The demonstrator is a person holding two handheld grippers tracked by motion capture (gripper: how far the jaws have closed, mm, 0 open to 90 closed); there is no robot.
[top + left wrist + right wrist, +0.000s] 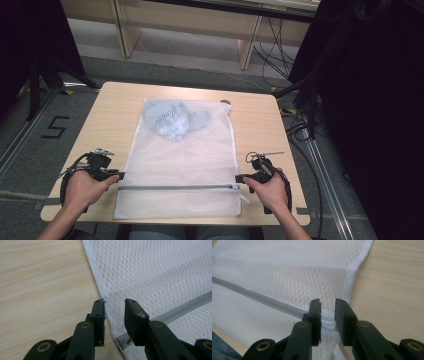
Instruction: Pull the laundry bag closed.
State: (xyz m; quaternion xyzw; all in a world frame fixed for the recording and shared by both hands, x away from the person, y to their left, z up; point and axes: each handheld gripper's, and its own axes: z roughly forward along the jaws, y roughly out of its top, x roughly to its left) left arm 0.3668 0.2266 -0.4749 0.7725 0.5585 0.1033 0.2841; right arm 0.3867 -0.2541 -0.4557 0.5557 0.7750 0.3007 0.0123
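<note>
A white mesh laundry bag (180,160) lies flat on the wooden table (100,130). A blue-grey garment (172,120) is bunched inside its far end. A grey zipper (180,187) runs across the bag near the front edge. My left gripper (119,176) sits at the bag's left edge by the zipper's end; its jaws stand open over that edge (114,302), beside the zipper (180,308). My right gripper (239,177) is at the bag's right edge; its jaws (327,301) are open a little over the zipper's end, and the zipper (257,298) runs off to the left.
The bag's near end reaches the table's front edge. A small dark round mark (225,102) shows at the bag's far right corner. Cables (300,120) lie on the floor to the right, a taped "5" (54,127) to the left, and wooden furniture stands behind.
</note>
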